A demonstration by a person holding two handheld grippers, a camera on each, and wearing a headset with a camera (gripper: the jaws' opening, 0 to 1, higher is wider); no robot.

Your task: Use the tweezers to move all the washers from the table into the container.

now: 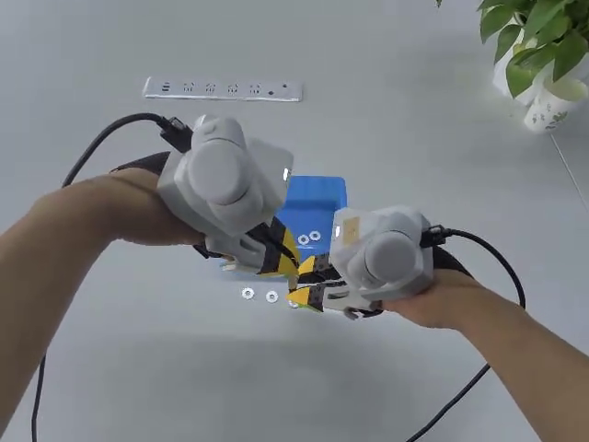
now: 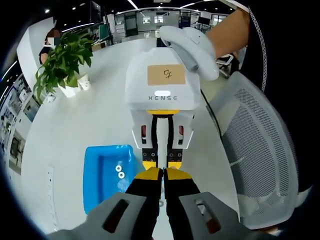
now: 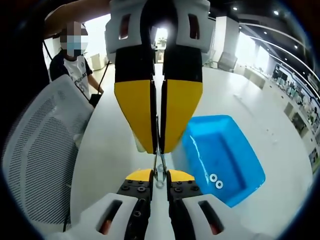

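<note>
Our left gripper is clamped on the tweezers. Our right gripper flanks their end; we cannot tell its grip. Two washers lie in the blue container, and loose washers sit on the table beside it.

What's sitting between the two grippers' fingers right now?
The tweezers: in the right gripper view, they run from the left gripper's shut yellow fingers down into the gap of the right gripper.

blue rectangular plastic container mid white table | two small metal washers inside | three loose washers on table before it | white power strip behind | leafy potted plant at far-right corner
</note>
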